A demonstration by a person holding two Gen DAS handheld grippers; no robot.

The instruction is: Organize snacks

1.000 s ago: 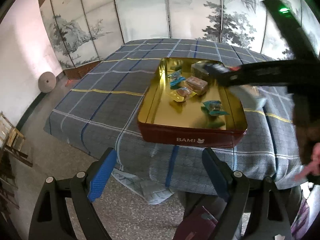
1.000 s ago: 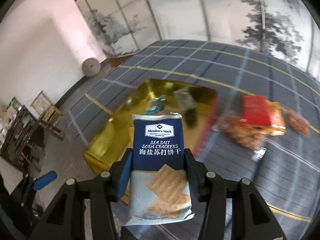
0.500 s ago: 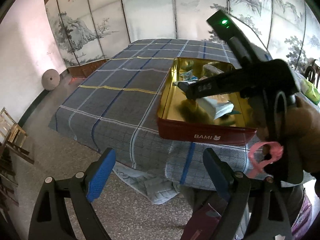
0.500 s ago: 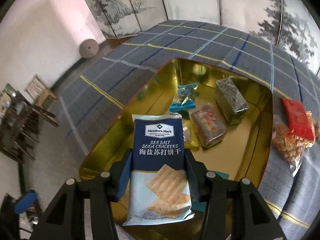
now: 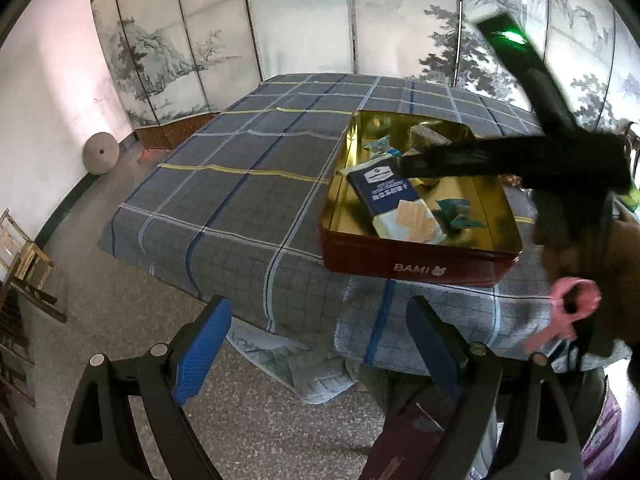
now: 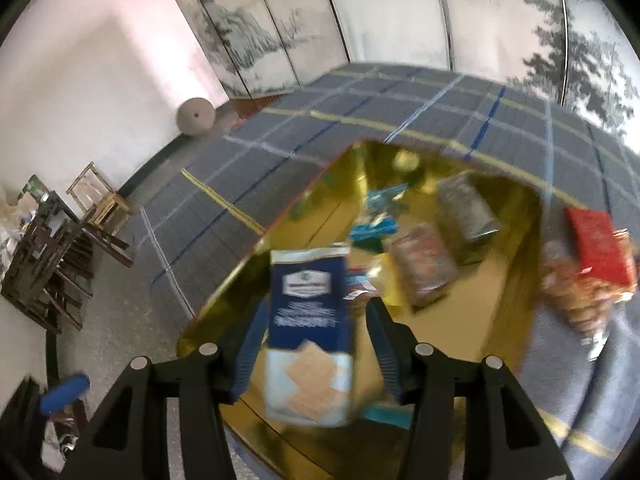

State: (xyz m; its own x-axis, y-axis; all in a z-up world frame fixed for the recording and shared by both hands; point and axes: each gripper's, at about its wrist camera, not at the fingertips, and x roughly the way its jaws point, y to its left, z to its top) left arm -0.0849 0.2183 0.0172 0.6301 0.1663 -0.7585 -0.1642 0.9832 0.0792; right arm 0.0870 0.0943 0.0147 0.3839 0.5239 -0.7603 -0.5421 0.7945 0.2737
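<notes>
A red tin (image 5: 420, 260) with a gold inside (image 6: 492, 300) stands at the near edge of the checked tablecloth. A blue and white soda cracker pack (image 5: 394, 202) lies in its near left part, also in the right wrist view (image 6: 310, 344). My right gripper (image 6: 316, 340) is above the tin, jaws open around the pack and apart from its sides; its black body (image 5: 516, 160) reaches over the tin. Several small wrapped snacks (image 6: 424, 268) lie in the tin. My left gripper (image 5: 316, 356) is open and empty, over the floor in front of the table.
A red packet (image 6: 600, 244) on a clear bag of snacks (image 6: 576, 304) lies on the cloth right of the tin. Painted folding screens (image 5: 304, 20) stand behind the table. Wooden chairs (image 6: 100, 208) and a round stone (image 5: 100, 154) are on the floor at left.
My right gripper has opened and let go of the cracker pack, which now lies in the tin. It is pulling back; its view is blurred. The left gripper stayed open, shifting slightly.
</notes>
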